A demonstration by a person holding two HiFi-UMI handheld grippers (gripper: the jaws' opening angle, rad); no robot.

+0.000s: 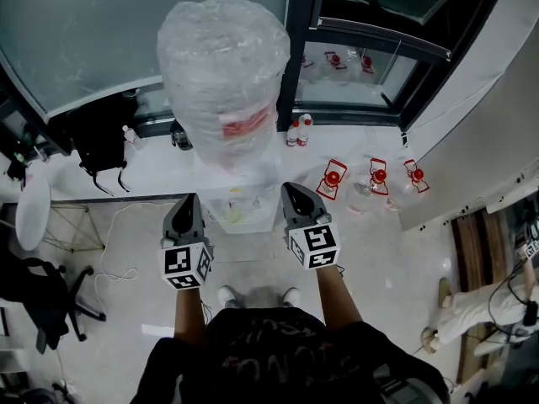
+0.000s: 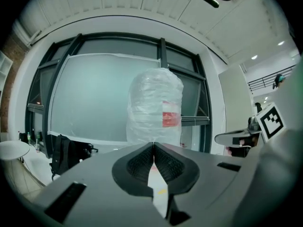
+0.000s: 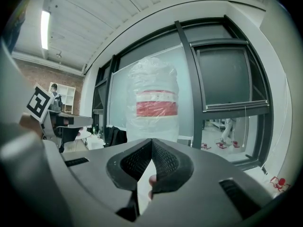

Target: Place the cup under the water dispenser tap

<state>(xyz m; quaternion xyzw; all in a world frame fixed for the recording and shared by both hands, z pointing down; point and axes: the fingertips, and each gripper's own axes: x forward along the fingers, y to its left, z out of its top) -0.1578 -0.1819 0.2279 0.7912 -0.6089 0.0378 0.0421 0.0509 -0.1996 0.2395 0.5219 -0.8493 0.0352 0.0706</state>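
Note:
The water dispenser [image 1: 242, 210] stands straight ahead, white, with a big plastic-wrapped bottle [image 1: 223, 74] on top that carries a red label. The same bottle [image 2: 155, 109] fills the middle of the left gripper view and stands as a tall wrapped bottle [image 3: 156, 103] in the right gripper view. My left gripper [image 1: 187, 199] is held level before the dispenser's left side, jaws shut and empty. My right gripper [image 1: 292, 188] hangs before its right side, also shut with nothing in it. I see no cup in any view, and the taps are too small to make out.
A black bag [image 1: 99, 137] rests on the window ledge at left. A round white table [image 1: 32, 210] and a black office chair [image 1: 42, 293] stand at far left. Small bottles [image 1: 297, 131] and red-topped items [image 1: 333, 178] sit right of the dispenser. A person's legs [image 1: 459, 310] show at far right.

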